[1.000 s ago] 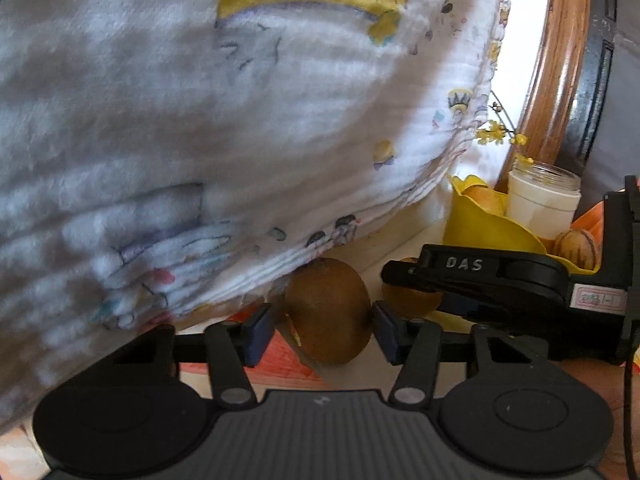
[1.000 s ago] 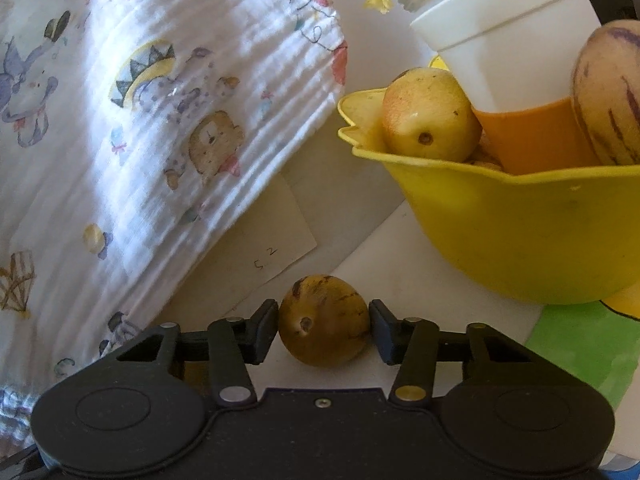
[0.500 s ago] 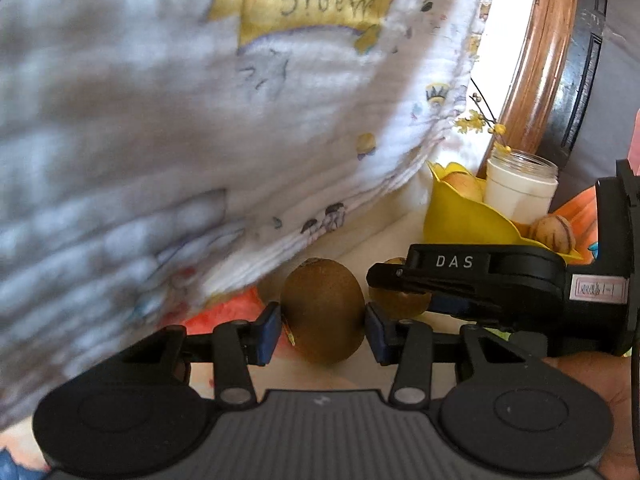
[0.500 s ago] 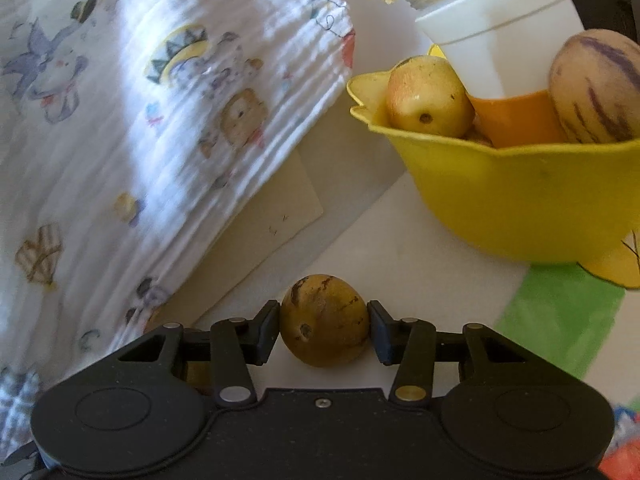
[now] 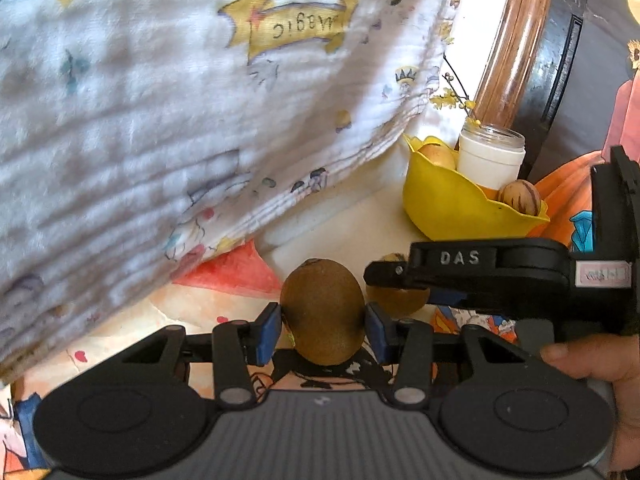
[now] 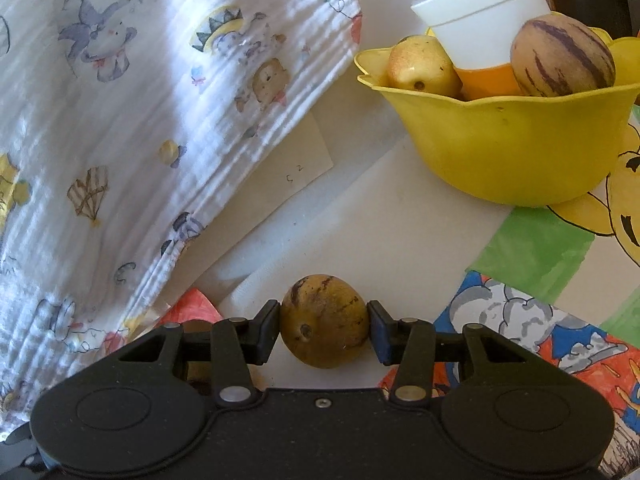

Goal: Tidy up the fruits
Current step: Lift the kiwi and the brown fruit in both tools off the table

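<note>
Two fruits are held, one per gripper, and two more sit in the one yellow bowl (image 6: 504, 136). The brown kiwi (image 5: 322, 312) sits squarely between the blue pads of the left gripper (image 5: 323, 330), which is clamped on its two sides, lifted off the picture-covered table (image 5: 352, 216). The yellow-brown speckled fruit (image 6: 324, 320) is pinched the same way in the right gripper (image 6: 324, 326), both pads pressing on its flanks, with the pale tabletop showing beneath it. From the speckled fruit the bowl lies at about two o'clock, well apart; in it rest a yellow pear-like fruit (image 6: 422, 70) at the left rim and a purple-streaked melon-like fruit (image 6: 562, 62) at the right, with a white jar (image 6: 480, 28) holding a yellow flower sprig standing between them. A white printed cloth (image 6: 140, 112) fills the ten o'clock side of both views. The left wrist view alone shows the right gripper from the side, just beside the kiwi at three o'clock, marked DAS, and the hand (image 5: 596, 364) gripping it, plus a wooden frame (image 5: 516, 48) behind the bowl at one o'clock. The right wrist view alone shows a slip of paper (image 6: 296, 172) under the cloth's edge and the green and cartoon pictures on the table at three o'clock.
</note>
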A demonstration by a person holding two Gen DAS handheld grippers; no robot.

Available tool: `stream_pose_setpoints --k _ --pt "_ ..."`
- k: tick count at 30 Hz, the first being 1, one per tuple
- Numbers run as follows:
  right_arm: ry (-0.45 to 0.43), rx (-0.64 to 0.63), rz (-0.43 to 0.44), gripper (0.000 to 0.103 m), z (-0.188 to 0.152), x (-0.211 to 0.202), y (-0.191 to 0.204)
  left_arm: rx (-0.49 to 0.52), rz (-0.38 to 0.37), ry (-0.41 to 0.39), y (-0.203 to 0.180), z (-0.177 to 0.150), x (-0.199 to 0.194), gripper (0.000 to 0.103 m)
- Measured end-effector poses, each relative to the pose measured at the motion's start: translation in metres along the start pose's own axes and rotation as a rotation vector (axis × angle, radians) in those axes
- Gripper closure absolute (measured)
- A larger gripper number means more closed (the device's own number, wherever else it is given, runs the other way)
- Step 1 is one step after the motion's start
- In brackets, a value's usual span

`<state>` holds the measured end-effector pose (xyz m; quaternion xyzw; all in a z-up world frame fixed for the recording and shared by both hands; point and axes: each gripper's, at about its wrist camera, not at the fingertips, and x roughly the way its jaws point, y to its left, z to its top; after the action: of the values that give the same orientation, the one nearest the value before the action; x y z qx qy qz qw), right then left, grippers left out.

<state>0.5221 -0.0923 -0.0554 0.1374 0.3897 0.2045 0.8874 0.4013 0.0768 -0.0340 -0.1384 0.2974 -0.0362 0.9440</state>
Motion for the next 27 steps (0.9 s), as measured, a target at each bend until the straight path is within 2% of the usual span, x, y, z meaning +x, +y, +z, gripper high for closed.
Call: stream_pose_setpoints --k 14,20,27 --pt "-0.005 0.059 0.021 0.054 0.008 -0.005 -0.03 0.067 0.008 -0.042 -0.01 0.017 0.026 0.053" --pt "-0.011 0.089 0.032 0.054 0.006 -0.014 -0.04 0.147 0.01 -0.011 -0.025 0.015 0.037 0.048" --pt "-0.008 0.109 0.037 0.054 0.007 -0.018 -0.046 0.181 0.009 -0.009 -0.031 0.013 0.04 0.05"
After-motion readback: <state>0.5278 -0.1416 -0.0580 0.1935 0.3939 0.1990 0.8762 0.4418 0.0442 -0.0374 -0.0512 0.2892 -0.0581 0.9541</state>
